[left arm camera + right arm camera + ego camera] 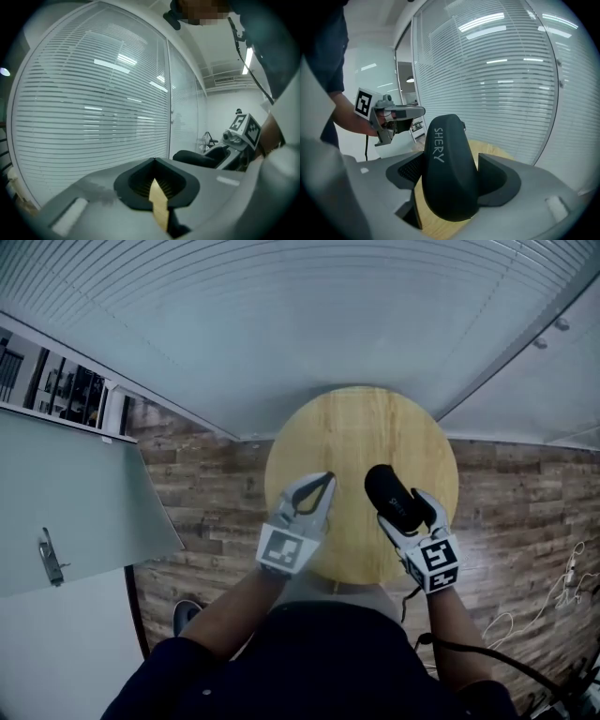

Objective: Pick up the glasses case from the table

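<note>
The right claw is clamping the glasses case and holding it above the round table. Its two grey jaws are pressing on the case's left and right flanks, and the case is filling the whole gap between them. The case is a smooth, matte black shell, rounded like a pebble, standing up out of the jaws and poking well past their tips. Pale lettering reading SHERY is running along its left side. It is staying zipped or snapped closed, so what it is carrying cannot be seen. The dark jaw pads are showing a fine ribbed texture.

From the head view, the case is jutting forward out of the right claw, over the pale wood-grain table. The left claw is hovering just beside it, on the case's left, jaws pressed together at the tips and gripping nothing. In its own view the left claw is showing only a sliver of wood through the pads.
</note>
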Demonstrator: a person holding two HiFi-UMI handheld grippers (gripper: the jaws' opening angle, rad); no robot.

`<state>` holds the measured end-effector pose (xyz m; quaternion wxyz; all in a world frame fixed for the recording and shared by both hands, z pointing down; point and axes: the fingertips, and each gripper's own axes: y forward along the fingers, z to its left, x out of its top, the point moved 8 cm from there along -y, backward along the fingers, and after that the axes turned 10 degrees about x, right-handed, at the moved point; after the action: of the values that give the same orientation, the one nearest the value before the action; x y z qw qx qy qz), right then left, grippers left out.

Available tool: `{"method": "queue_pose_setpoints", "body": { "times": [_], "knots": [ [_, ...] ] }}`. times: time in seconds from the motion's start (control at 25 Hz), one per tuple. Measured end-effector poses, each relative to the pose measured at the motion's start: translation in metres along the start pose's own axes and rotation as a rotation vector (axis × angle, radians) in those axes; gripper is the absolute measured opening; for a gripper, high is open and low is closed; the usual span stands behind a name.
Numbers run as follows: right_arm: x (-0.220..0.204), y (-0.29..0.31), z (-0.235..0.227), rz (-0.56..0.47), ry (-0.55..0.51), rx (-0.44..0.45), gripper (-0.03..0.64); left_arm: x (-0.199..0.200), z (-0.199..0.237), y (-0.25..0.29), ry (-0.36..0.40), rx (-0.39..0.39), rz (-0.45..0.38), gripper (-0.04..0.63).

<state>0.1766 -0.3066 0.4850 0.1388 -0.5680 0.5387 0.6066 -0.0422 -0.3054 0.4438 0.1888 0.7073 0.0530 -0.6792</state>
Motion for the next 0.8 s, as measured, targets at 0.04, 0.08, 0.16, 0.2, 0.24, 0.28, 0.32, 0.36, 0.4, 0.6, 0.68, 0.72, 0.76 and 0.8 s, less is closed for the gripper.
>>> {"method": "queue_pose_setpoints", "body": {
  "times": [0.04,0.08,0.16,0.2,0.24,0.28,0.32,0.36,0.4,0.6,0.68,0.72,0.76,0.8],
  "knots": [
    [0.008,-0.007,0.003,-0.018,-0.007,-0.008,0.371,0.008,0.002,-0.003,0.001,0.0,-0.007,0.003],
    [0.016,-0.014,0.006,-0.039,-0.012,-0.016,0.371,0.015,0.004,-0.006,0.003,0.001,-0.015,0.003],
    [0.032,-0.027,0.009,-0.092,-0.008,-0.03,0.371,0.03,0.006,-0.01,0.008,0.001,-0.037,0.003],
    [0.039,-0.034,0.011,-0.124,-0.001,-0.038,0.371,0.036,0.006,-0.012,0.011,-0.003,-0.05,0.003],
    [0.046,-0.041,0.014,-0.156,0.005,-0.046,0.371,0.043,0.006,-0.014,0.014,-0.007,-0.064,0.003],
    [0.052,-0.047,0.017,-0.187,0.008,-0.054,0.371,0.049,0.005,-0.016,0.017,-0.012,-0.078,0.003],
    [0.059,-0.054,0.019,-0.214,0.011,-0.062,0.371,0.056,0.003,-0.017,0.022,-0.018,-0.092,0.003],
    [0.064,-0.062,0.02,-0.239,0.013,-0.068,0.371,0.063,0.0,-0.018,0.03,-0.025,-0.107,0.003],
    [0.068,-0.069,0.022,-0.26,0.013,-0.076,0.371,0.069,-0.004,-0.02,0.04,-0.034,-0.121,0.003],
    [0.084,-0.09,0.032,-0.33,-0.009,-0.115,0.371,0.085,-0.01,-0.03,0.067,-0.065,-0.16,0.003],
    [0.087,-0.095,0.035,-0.356,0.012,-0.108,0.371,0.089,-0.011,-0.033,0.069,-0.063,-0.167,0.003],
    [0.087,-0.099,0.037,-0.368,0.018,-0.107,0.371,0.091,-0.013,-0.035,0.075,-0.065,-0.17,0.003],
    [0.087,-0.102,0.04,-0.375,0.014,-0.112,0.371,0.092,-0.015,-0.037,0.083,-0.069,-0.173,0.003],
    [0.086,-0.105,0.042,-0.377,0.005,-0.119,0.371,0.092,-0.017,-0.039,0.092,-0.075,-0.176,0.003]
  ]
}}
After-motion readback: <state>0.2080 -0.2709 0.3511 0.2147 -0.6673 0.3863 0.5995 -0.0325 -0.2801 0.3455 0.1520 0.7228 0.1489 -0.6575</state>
